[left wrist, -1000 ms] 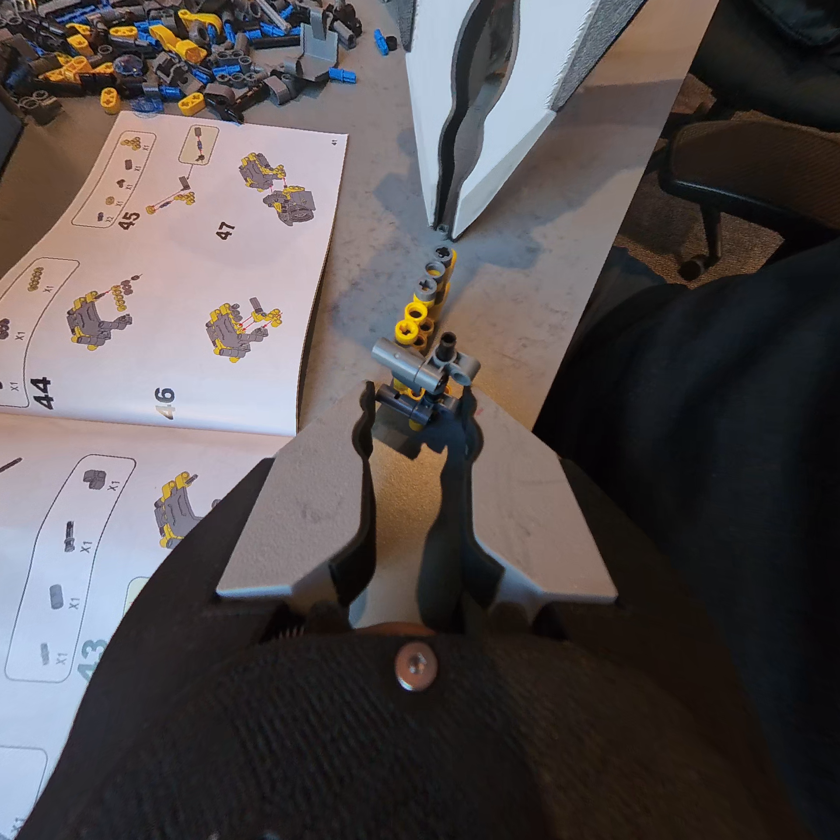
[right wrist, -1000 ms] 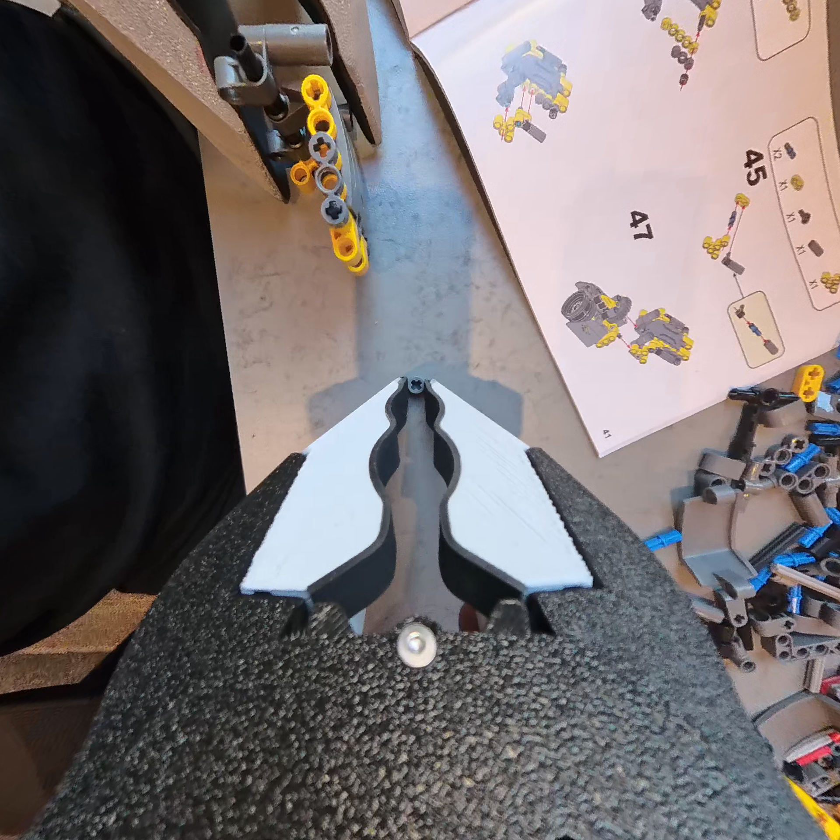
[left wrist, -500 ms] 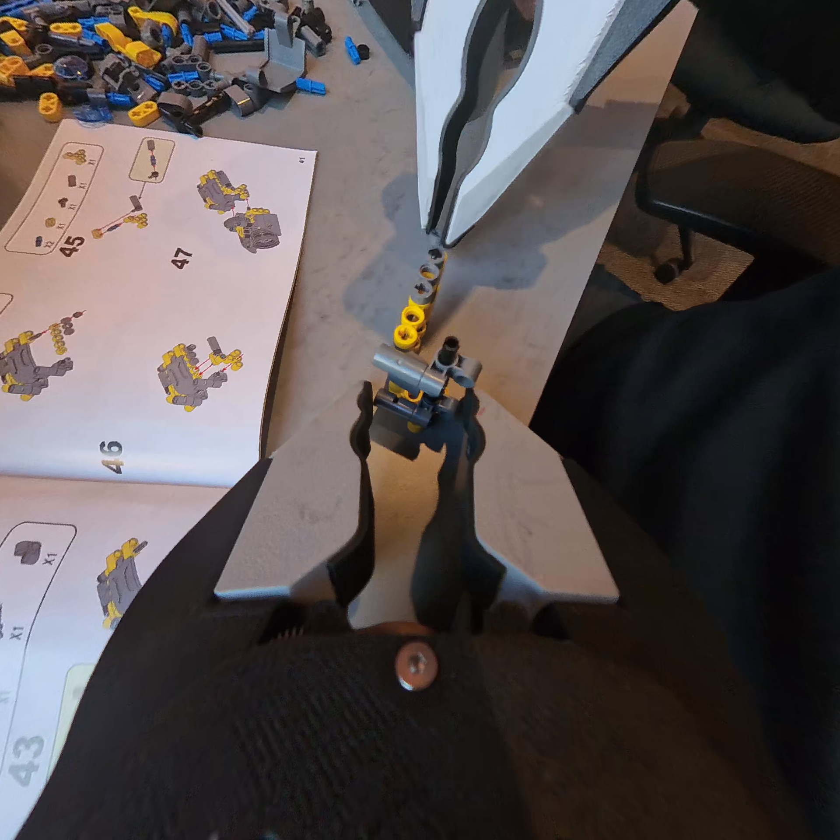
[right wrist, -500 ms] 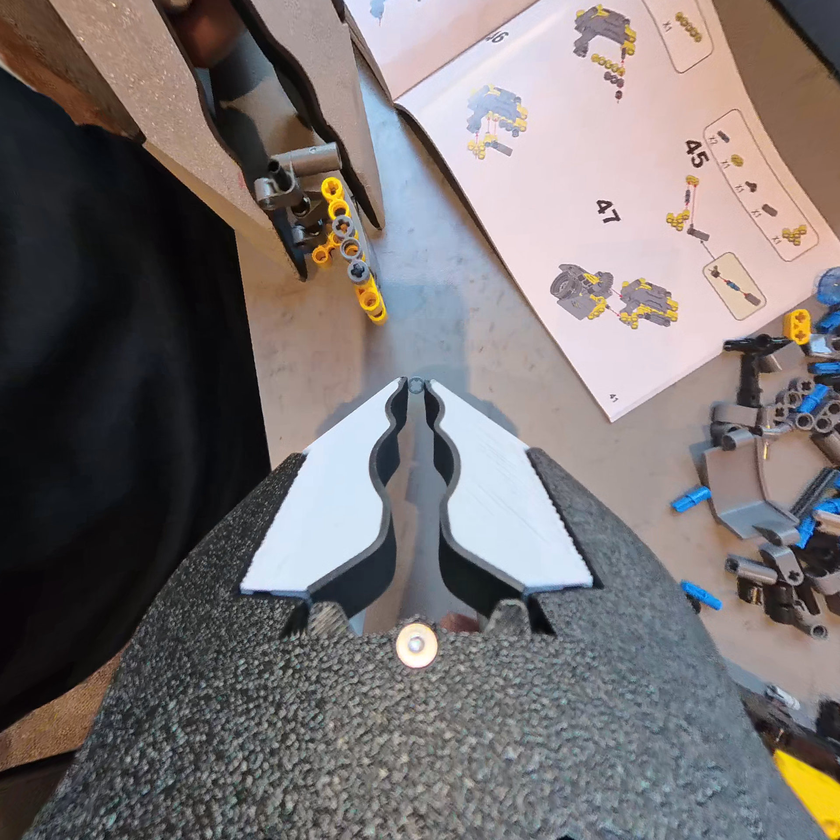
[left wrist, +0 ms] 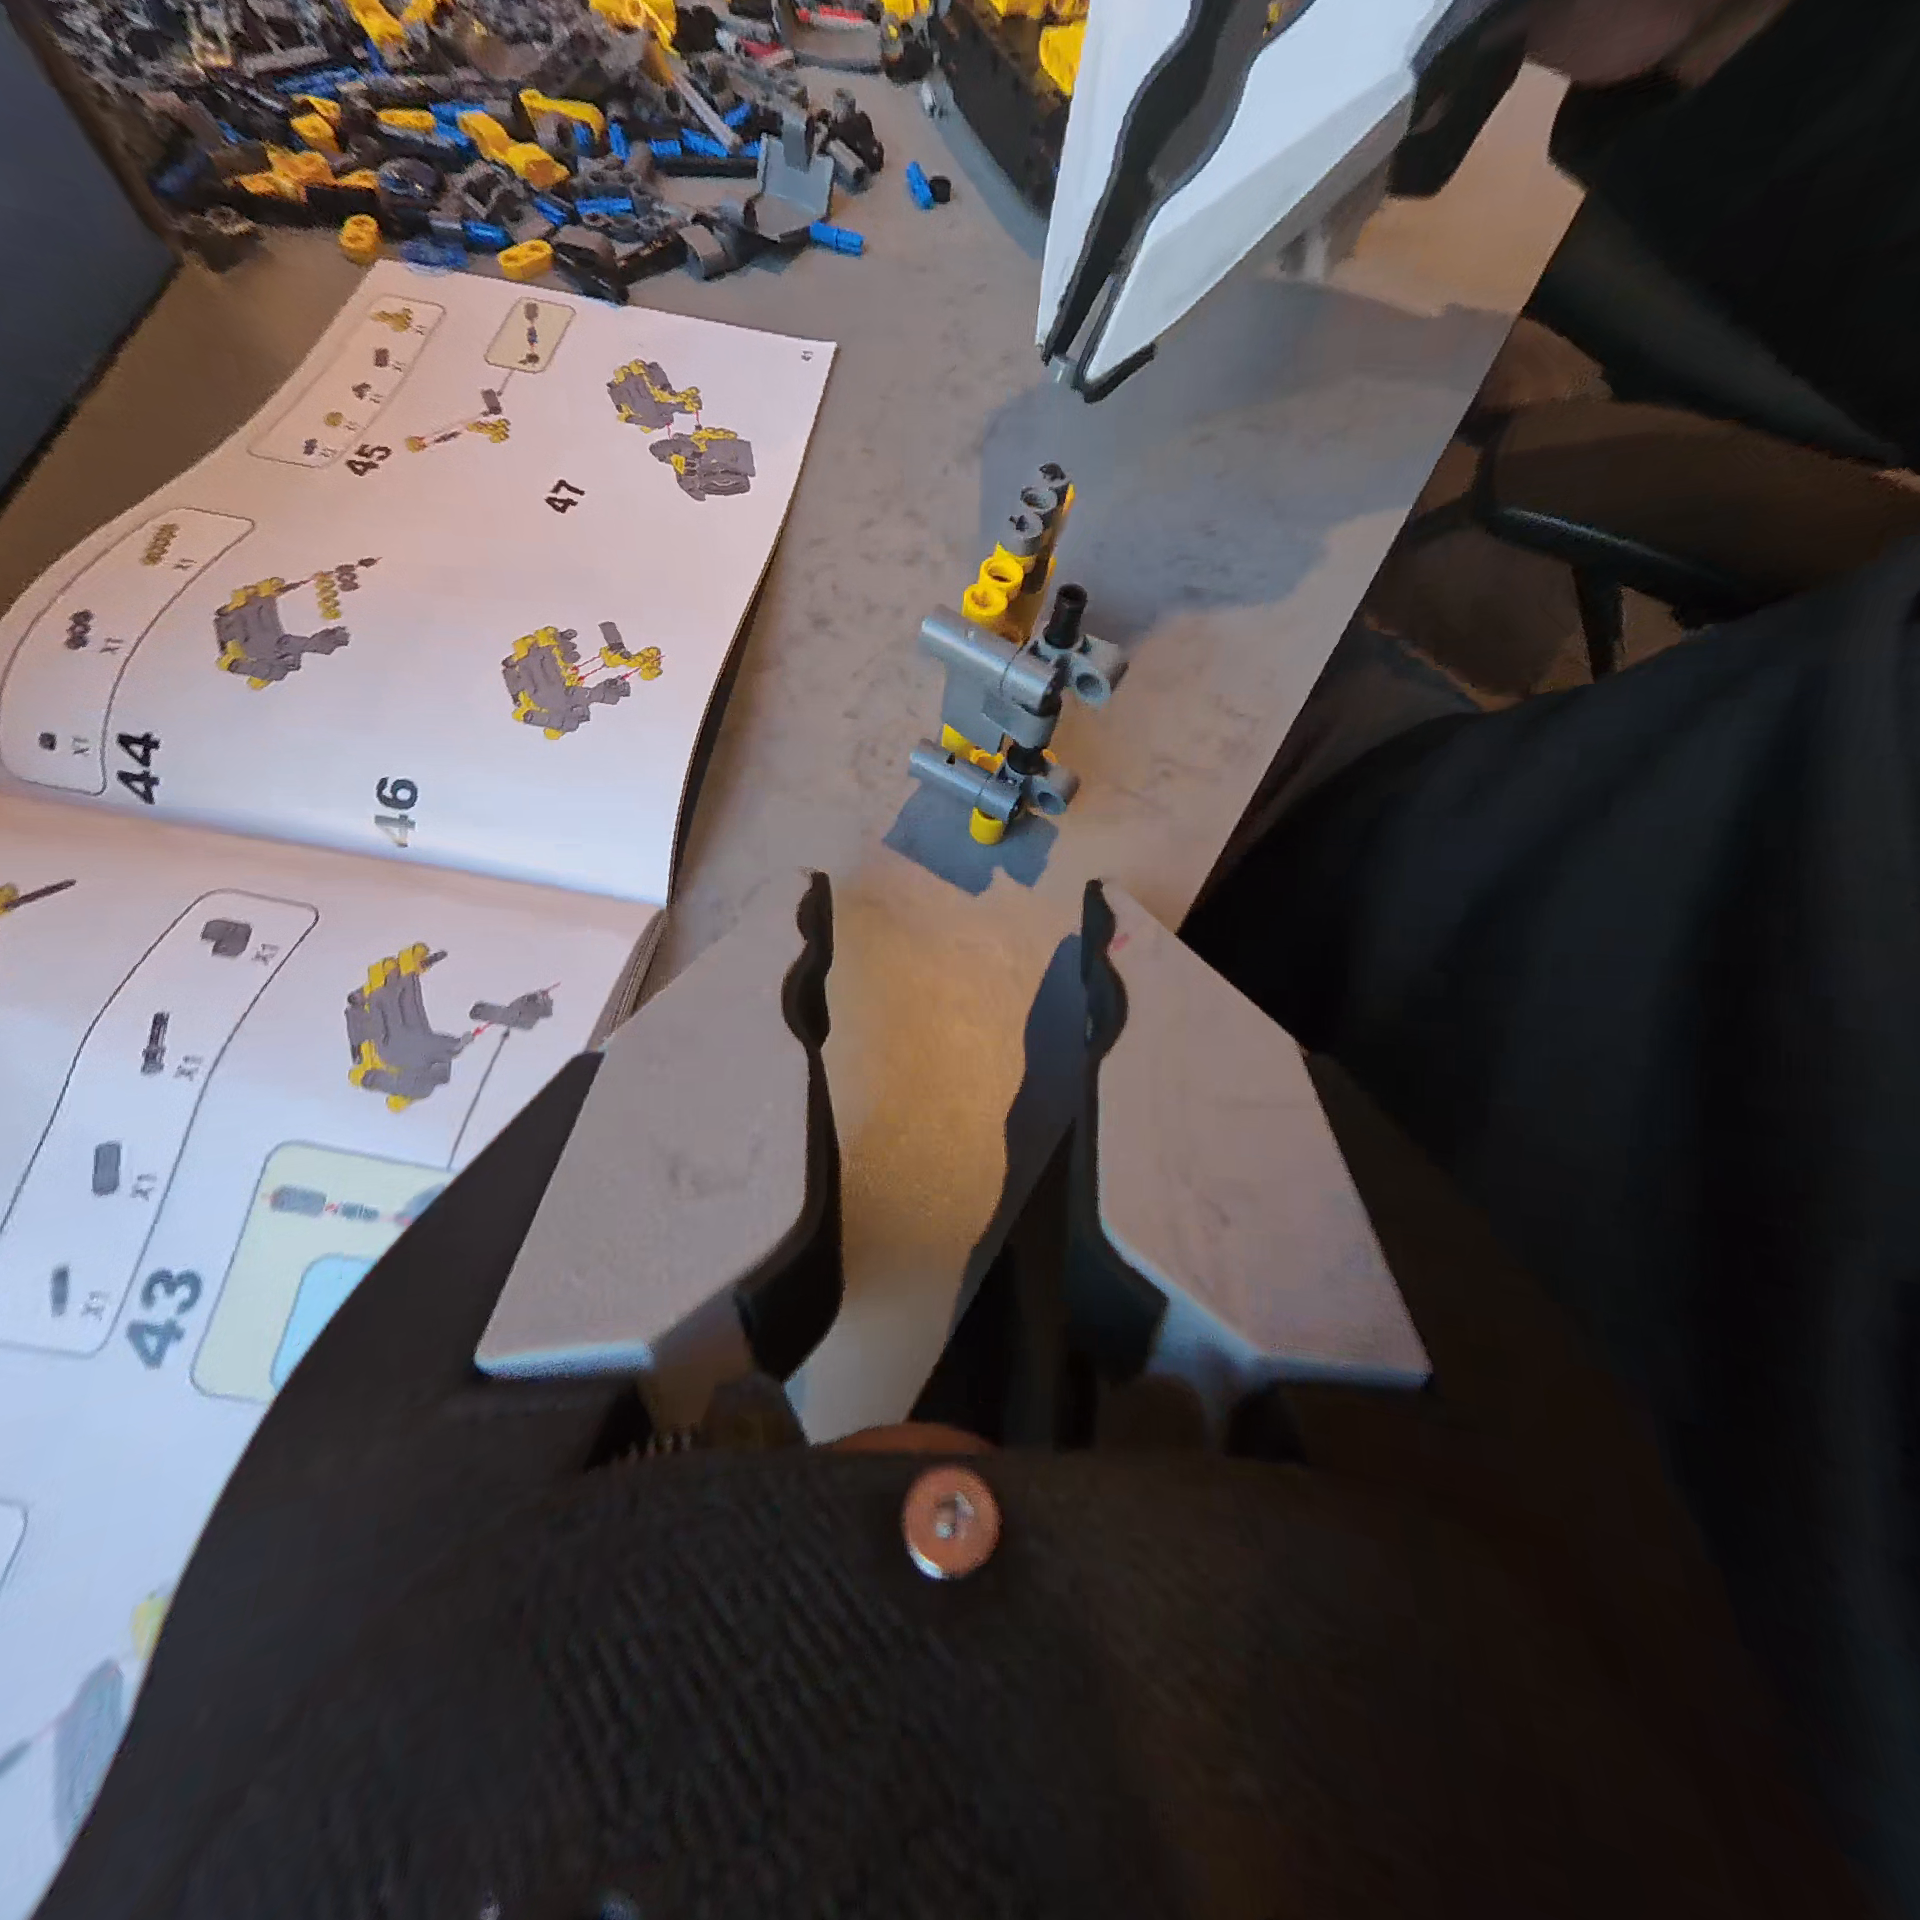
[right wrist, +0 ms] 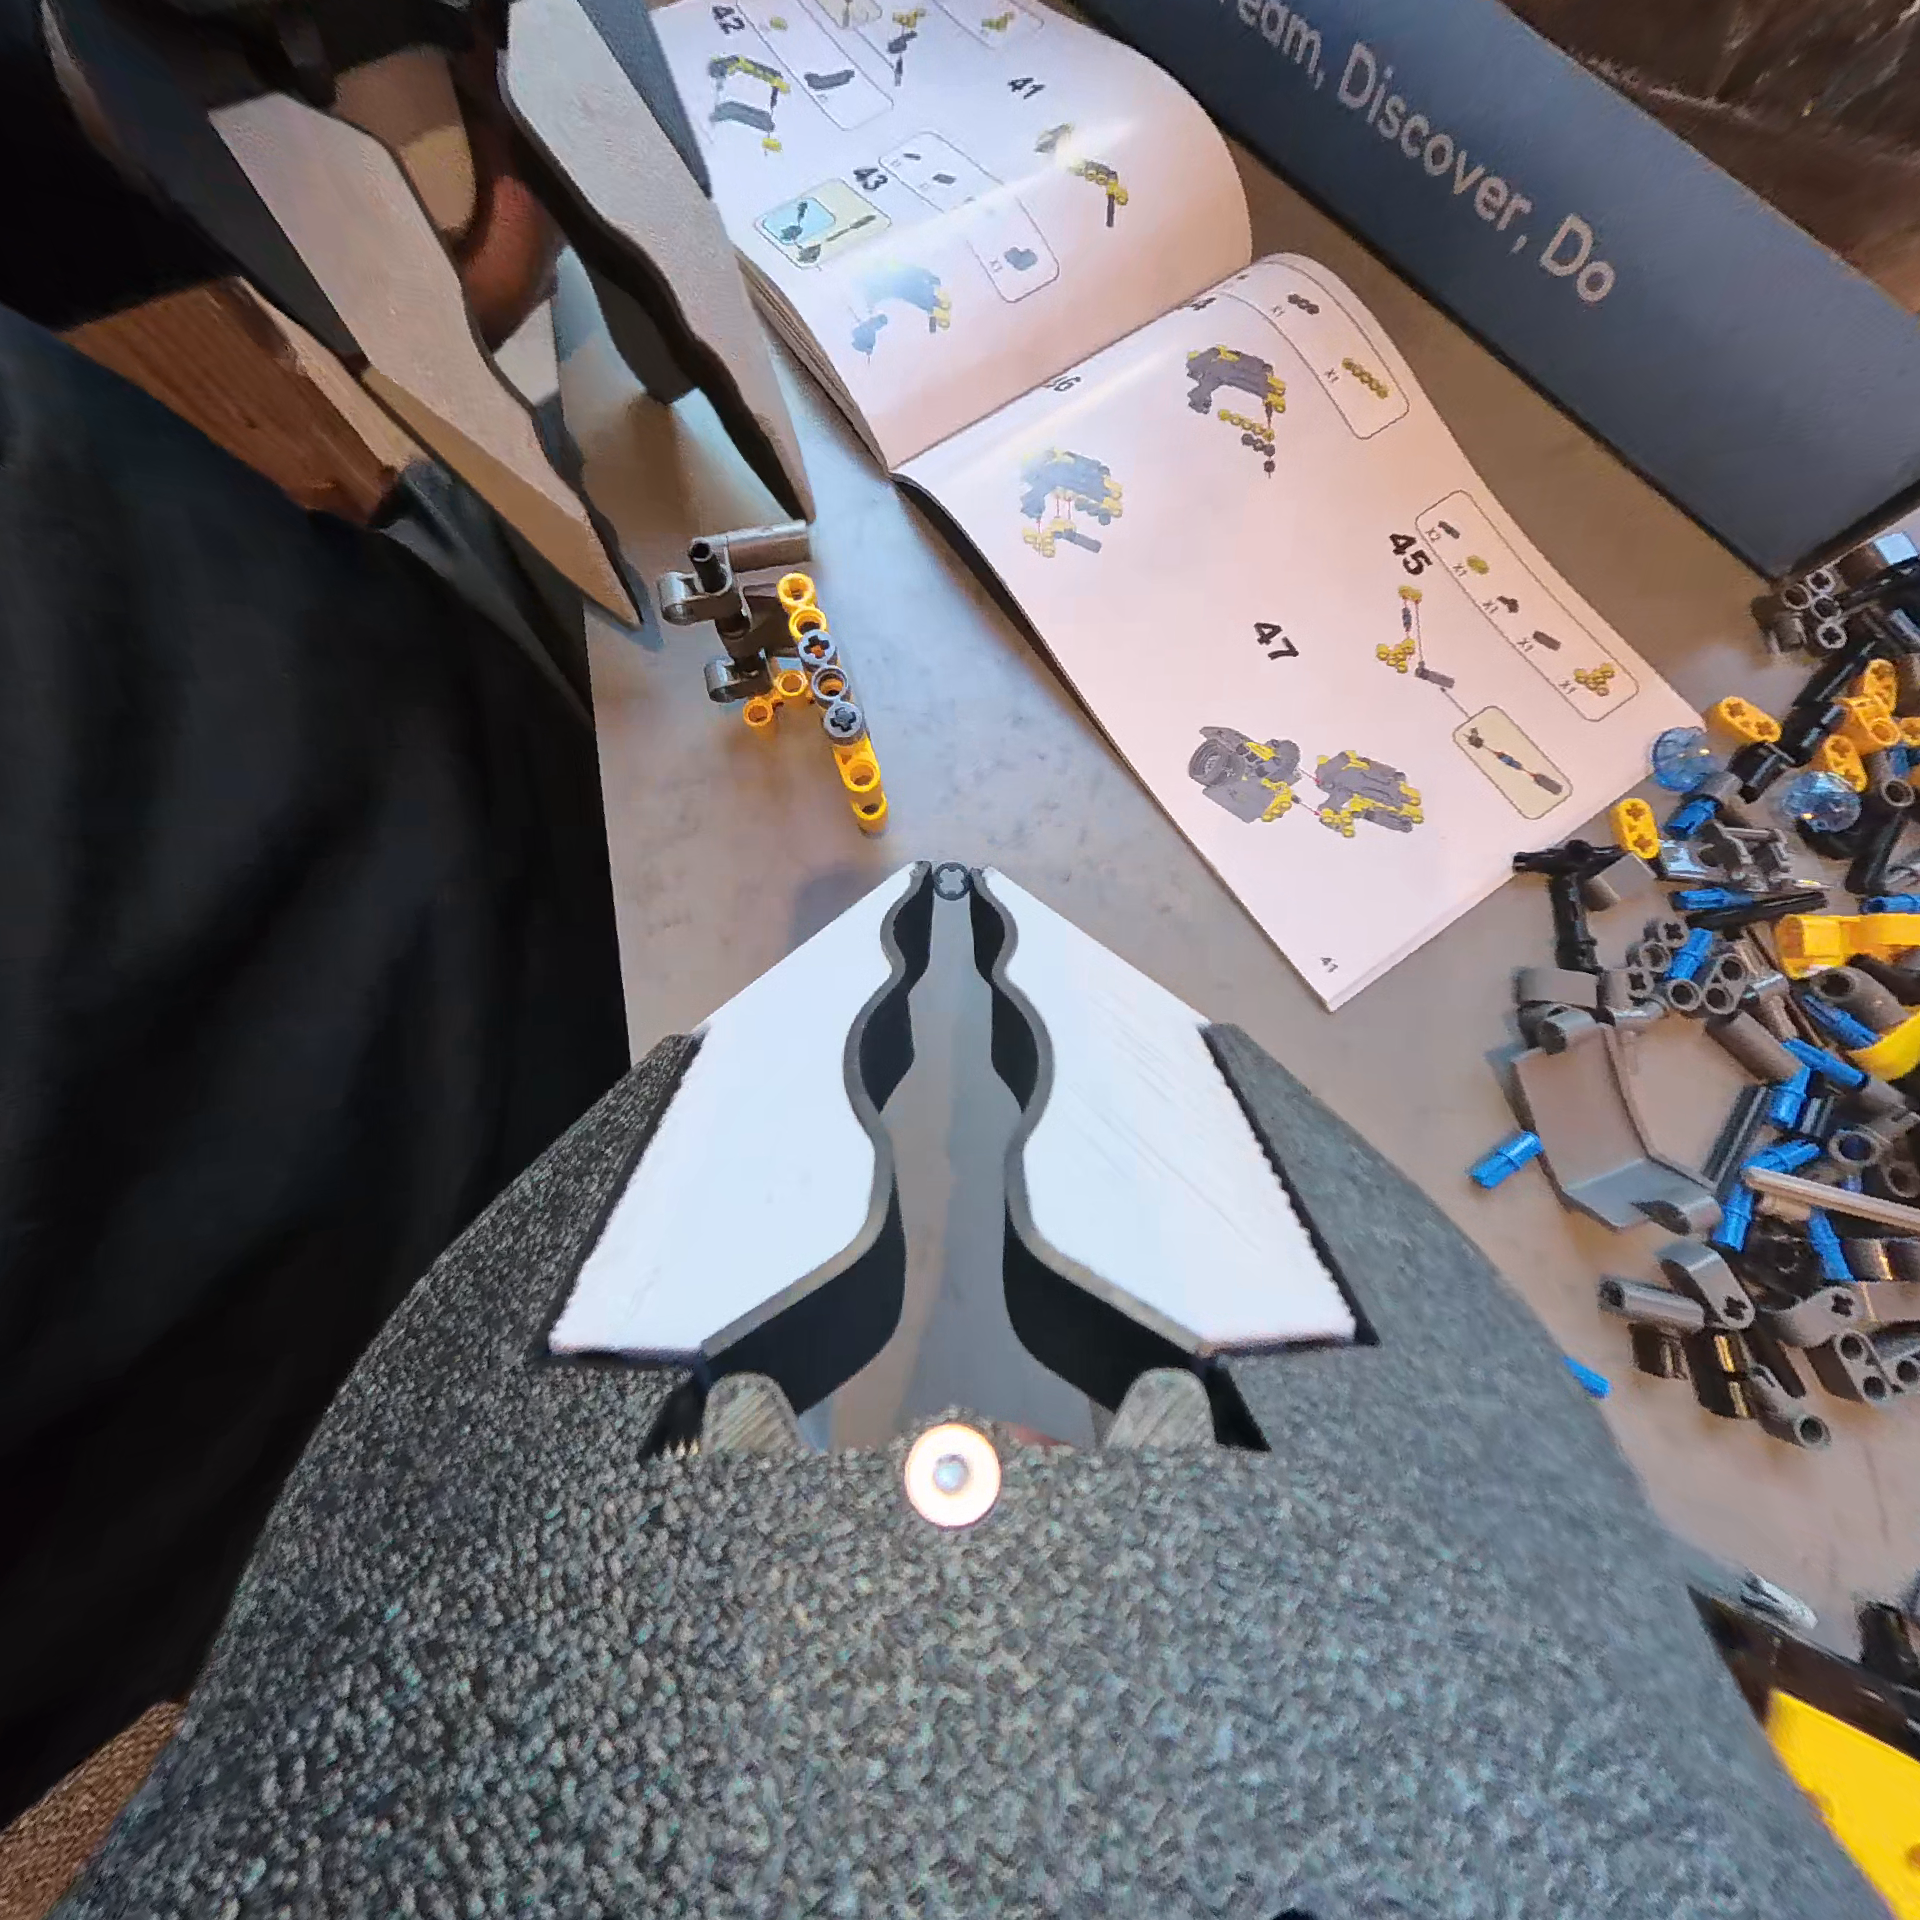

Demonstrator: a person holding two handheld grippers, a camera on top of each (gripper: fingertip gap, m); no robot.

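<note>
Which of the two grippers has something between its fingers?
The right gripper, white-fingered, pinches a small dark pin. The grey-fingered left gripper is open and empty.

Open instruction booklet (left wrist: 436, 582) flat on grey desk (left wrist: 914, 343). Loose pile of blue, yellow and grey bricks (left wrist: 499, 135) beyond booklet's far edge. Dark box (right wrist: 1621, 260) along booklet's other side.

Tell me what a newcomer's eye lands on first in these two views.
First, the small yellow and grey brick assembly standing alone on the grey table, just ahead of the open left gripper. Next, the right gripper, its white fingers pinching a tiny dark round piece at the tips. Then the open instruction booklet beside them, with a heap of blue, yellow and grey loose parts past its corner.
</note>
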